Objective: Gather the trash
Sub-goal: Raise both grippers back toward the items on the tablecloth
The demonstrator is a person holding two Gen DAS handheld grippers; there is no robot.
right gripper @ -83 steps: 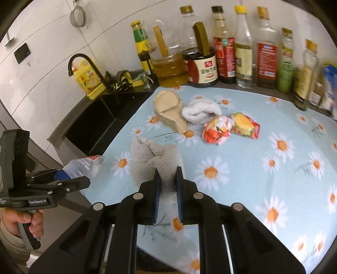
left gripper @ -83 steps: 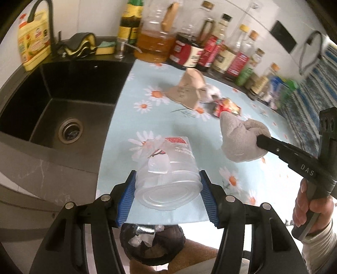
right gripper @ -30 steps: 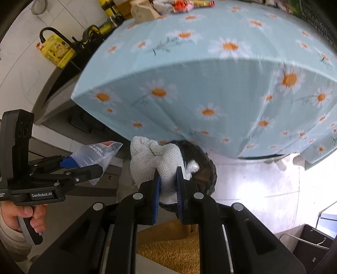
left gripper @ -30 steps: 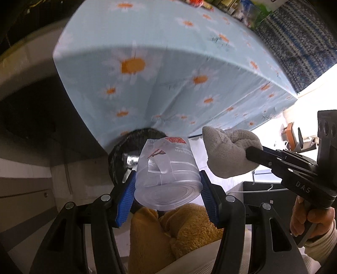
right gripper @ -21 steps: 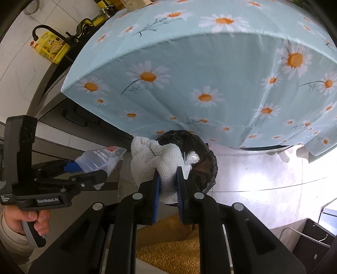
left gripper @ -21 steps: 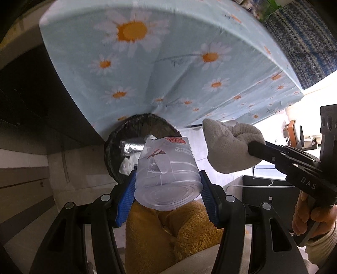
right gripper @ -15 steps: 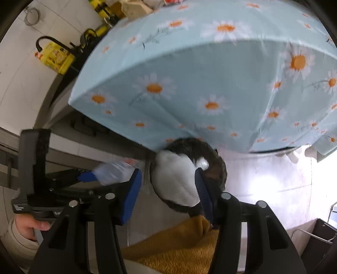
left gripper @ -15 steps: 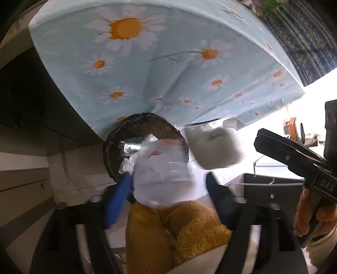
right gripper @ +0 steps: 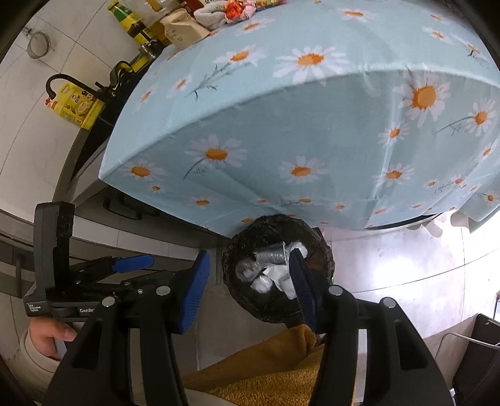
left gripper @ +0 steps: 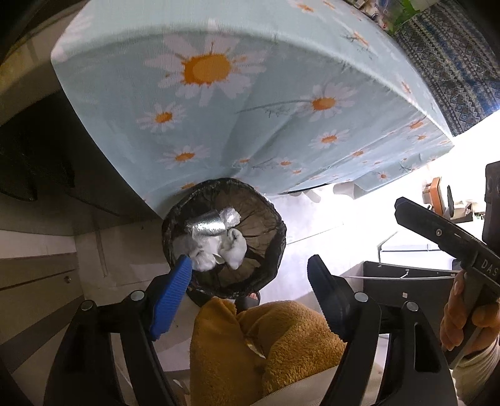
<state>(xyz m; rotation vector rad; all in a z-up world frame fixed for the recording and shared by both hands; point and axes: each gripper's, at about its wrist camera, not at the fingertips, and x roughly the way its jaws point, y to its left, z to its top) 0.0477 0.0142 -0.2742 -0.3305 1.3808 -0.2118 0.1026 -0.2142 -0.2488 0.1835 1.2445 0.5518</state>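
On the left, the left gripper (left gripper: pixel 247 268) now has its blue pads spread wide with nothing between them; the clear plastic container it clamped a second ago has gone down into the trash bin (left gripper: pixel 275 246), the black-lined bin that sits on the floor just under the hanging edge of the daisy tablecloth (left gripper: pixel 265 103). In the bin, a silvery foil can (left gripper: pixel 207 225) lies toward the back, and against it rests a heap of white and clear trash (left gripper: pixel 218 250), where the pale cloth wad and the plastic container cannot be told apart with certainty. Further right, the right gripper (right gripper: pixel 248 278) hangs over the same bin with its fingers likewise parted and bare, the whitish cloth it pinched before no longer held. Both tools stand above the bin's mouth, apart from the trash inside. On the tabletop at the far back, a brown paper bag (right gripper: pixel 179 26) and crumpled wrappers (right gripper: pixel 237 9) remain, as earlier.
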